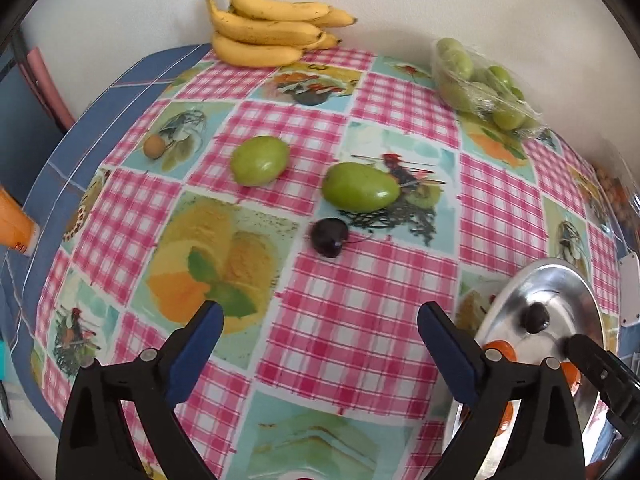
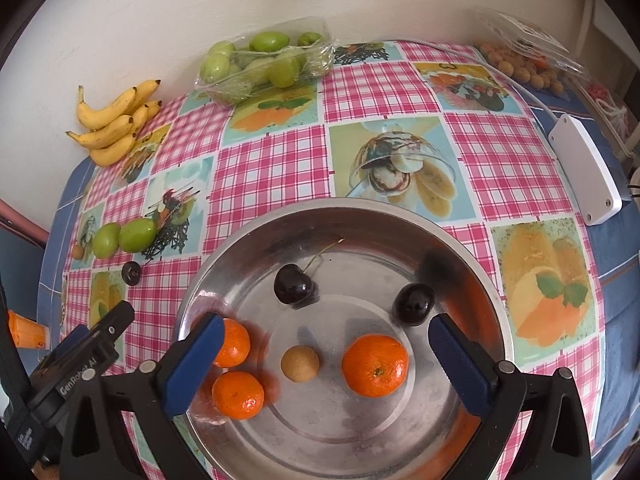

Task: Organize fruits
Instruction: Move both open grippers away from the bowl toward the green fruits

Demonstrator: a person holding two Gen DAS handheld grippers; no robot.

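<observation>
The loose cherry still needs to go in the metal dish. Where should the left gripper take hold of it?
Grip the cherry across its round dark body, coming straight down from above with the open left gripper. Its thin stem lies flat on the tablecloth toward the right, so set the fingers clear of it. The nearer green fruit sits just behind, so keep low and centred.

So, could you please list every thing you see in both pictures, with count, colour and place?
metal plate: one, silver, front right
oranges: three, on plate
cherries: two, dark, on plate
small round fruit: one, tan, plate centre
loose green fruits: two, on cloth
loose cherry: one, dark, near them
small brown fruit: one, left of them
bananas: one bunch, yellow, by wall
packed green fruits: one tray, by wall
white box: one, right edge
left gripper: open, empty
right gripper: open, over plate
</observation>
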